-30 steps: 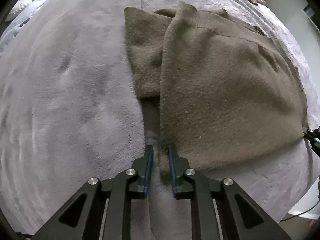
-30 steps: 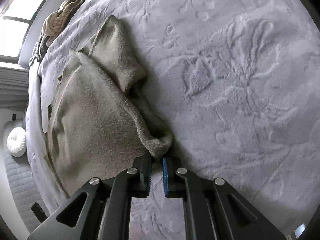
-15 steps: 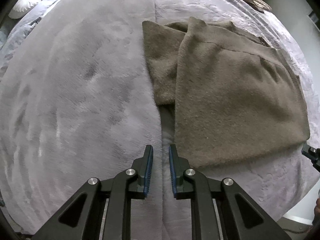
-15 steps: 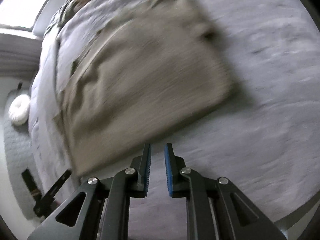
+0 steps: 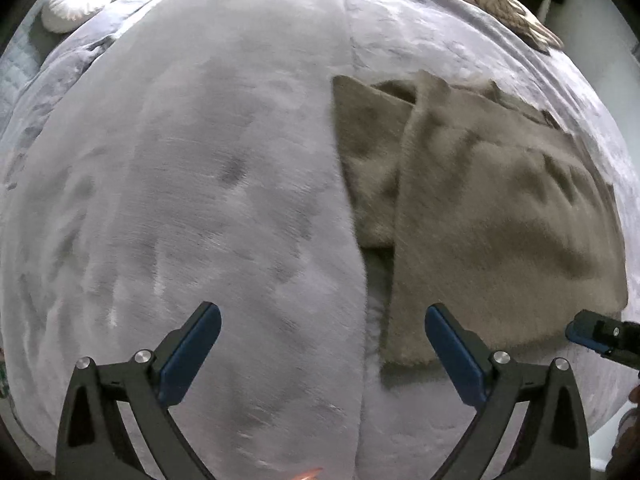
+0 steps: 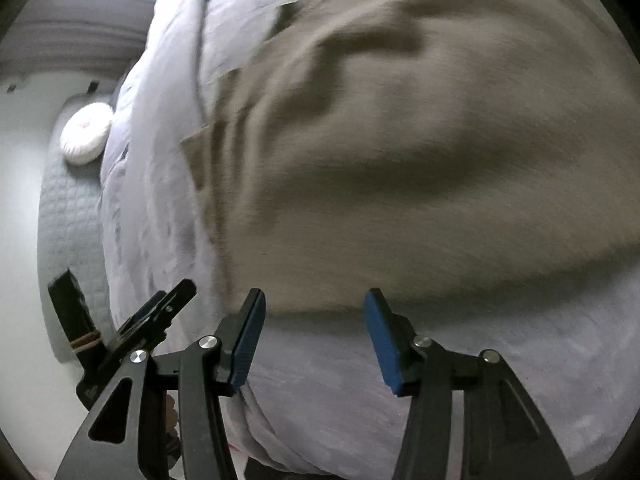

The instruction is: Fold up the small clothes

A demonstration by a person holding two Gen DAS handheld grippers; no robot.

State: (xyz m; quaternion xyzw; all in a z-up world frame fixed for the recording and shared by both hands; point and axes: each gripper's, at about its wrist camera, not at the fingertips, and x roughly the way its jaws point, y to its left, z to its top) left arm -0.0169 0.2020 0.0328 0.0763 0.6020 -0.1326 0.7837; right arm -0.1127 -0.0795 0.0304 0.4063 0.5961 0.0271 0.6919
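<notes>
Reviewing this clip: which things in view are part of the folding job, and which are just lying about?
Part of the job:
brown knit garment, partly folded on the bed
left gripper, open
right gripper, open

Just lying about:
grey blanket underneath
round white cushion
braided throw at the far edge

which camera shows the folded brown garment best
The left wrist view: the brown garment lies whole and fairly sharp on the grey blanket, its folded layers visible. The right wrist view shows it close, motion-blurred and cropped at the frame edge.
</notes>
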